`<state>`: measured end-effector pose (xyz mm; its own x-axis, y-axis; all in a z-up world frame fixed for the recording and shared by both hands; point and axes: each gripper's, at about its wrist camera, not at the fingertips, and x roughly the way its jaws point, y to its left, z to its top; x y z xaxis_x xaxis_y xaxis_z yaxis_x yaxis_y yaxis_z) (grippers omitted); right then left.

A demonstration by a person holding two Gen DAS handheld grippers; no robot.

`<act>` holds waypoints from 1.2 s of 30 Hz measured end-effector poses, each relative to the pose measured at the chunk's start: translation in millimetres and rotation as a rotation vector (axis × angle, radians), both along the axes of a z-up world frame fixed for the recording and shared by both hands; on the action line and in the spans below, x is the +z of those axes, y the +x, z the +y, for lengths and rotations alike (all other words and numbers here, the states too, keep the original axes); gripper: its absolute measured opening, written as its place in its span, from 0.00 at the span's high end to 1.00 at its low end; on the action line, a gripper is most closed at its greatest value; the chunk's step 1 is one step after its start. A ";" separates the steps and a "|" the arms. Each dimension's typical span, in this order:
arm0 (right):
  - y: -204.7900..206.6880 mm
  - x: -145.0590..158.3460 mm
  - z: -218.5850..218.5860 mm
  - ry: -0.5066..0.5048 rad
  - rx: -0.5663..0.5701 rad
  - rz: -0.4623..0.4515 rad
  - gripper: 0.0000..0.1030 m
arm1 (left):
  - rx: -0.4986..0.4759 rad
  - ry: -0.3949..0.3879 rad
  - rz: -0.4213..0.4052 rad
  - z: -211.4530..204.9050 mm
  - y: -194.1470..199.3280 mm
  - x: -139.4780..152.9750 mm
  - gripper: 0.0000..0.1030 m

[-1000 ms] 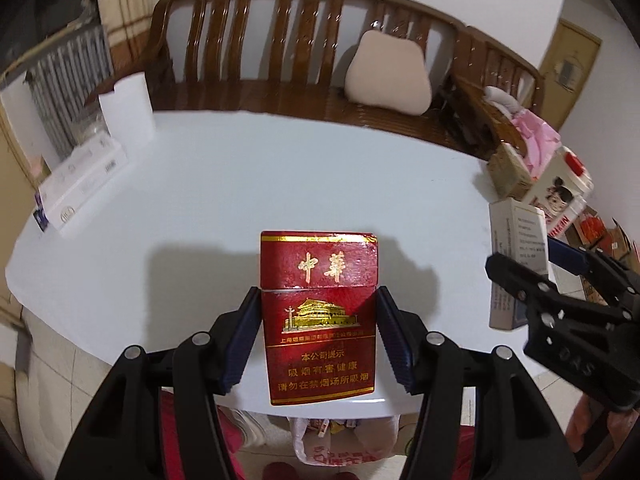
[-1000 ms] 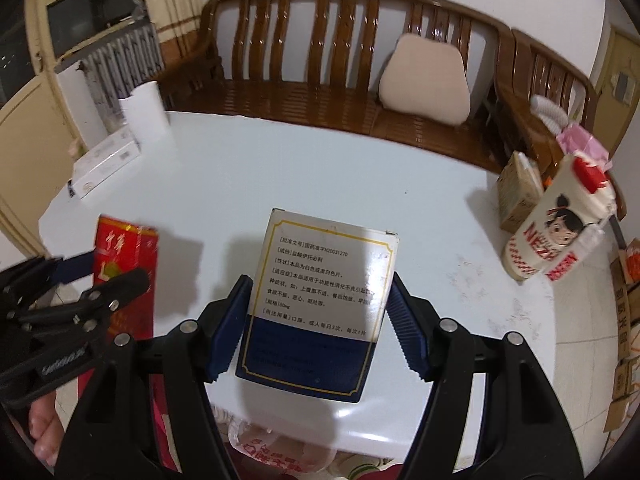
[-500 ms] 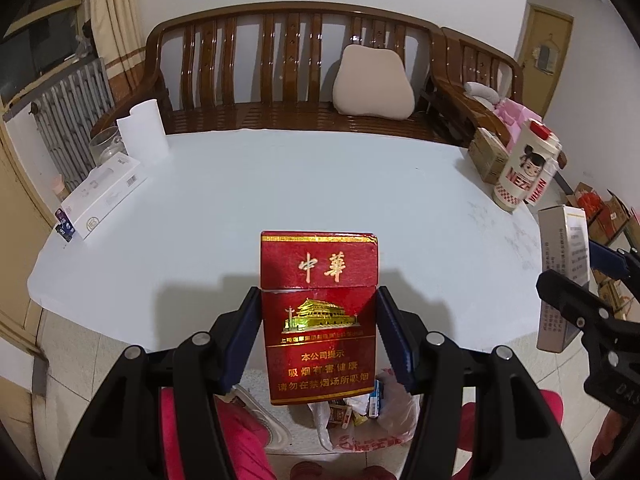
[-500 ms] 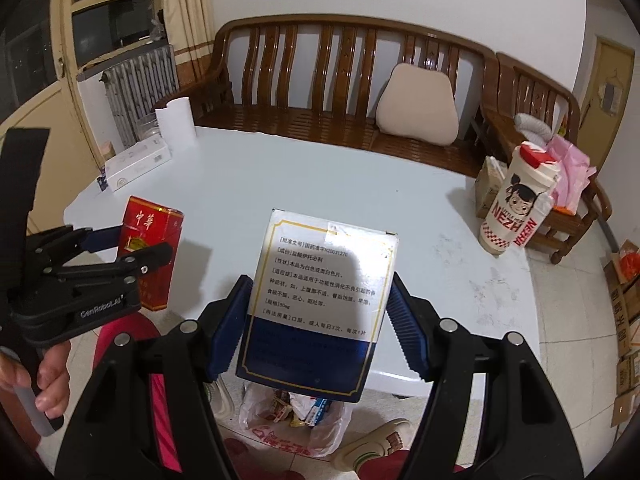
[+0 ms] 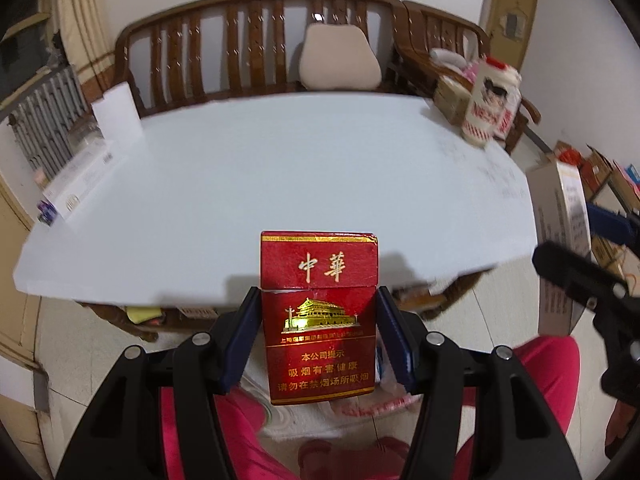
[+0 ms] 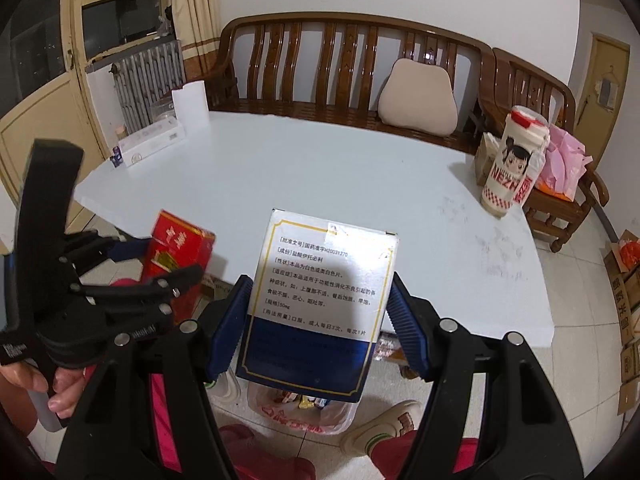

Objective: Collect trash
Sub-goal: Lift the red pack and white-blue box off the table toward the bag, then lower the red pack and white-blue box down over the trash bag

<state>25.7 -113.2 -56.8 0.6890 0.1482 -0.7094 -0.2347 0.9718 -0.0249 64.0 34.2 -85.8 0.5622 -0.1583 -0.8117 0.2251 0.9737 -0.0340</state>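
My left gripper (image 5: pixel 318 292) is shut on a red cigarette pack (image 5: pixel 319 316), held upright by its sides just off the near edge of the white table (image 5: pixel 280 168). My right gripper (image 6: pixel 319 280) is shut on a white-and-blue medicine box (image 6: pixel 320 308), also past the table's near edge. Below both, on the floor, lies an open plastic bag (image 6: pixel 300 412) with wrappers inside. In the right wrist view the left gripper (image 6: pixel 174 258) and its pack (image 6: pixel 180 240) show at the left. The left wrist view catches the right gripper (image 5: pixel 564 232) and box (image 5: pixel 560 220) at the right edge.
On the table stand a cartoon-printed cup (image 6: pixel 514 160) at the right, a paper roll (image 6: pixel 191 104) and a long white box (image 6: pixel 152 142) at the far left. A wooden bench (image 6: pixel 340 64) with a cushion lies behind. Pink trouser legs and slippers flank the bag; cardboard boxes (image 6: pixel 628 280) stand at the right.
Both grippers have drawn back from over the table to beyond its near edge, still holding the pack and the box. The floor and the bag have come into view beneath them.
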 end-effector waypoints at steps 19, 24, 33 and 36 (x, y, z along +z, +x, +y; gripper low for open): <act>-24.1 -93.4 1.9 0.004 -0.016 0.123 0.36 | 0.011 0.024 0.142 -9.0 -21.4 -100.6 0.46; -19.8 -120.5 1.8 -0.011 -0.020 0.156 0.36 | 0.001 0.058 0.175 -14.9 -17.8 -126.9 0.46; -1.7 -164.1 -9.6 0.000 -0.055 0.230 0.36 | -0.002 0.087 0.238 -24.9 -4.3 -167.3 0.46; 3.1 -175.4 -12.1 0.009 -0.063 0.252 0.36 | -0.003 0.088 0.274 -27.7 1.8 -183.7 0.46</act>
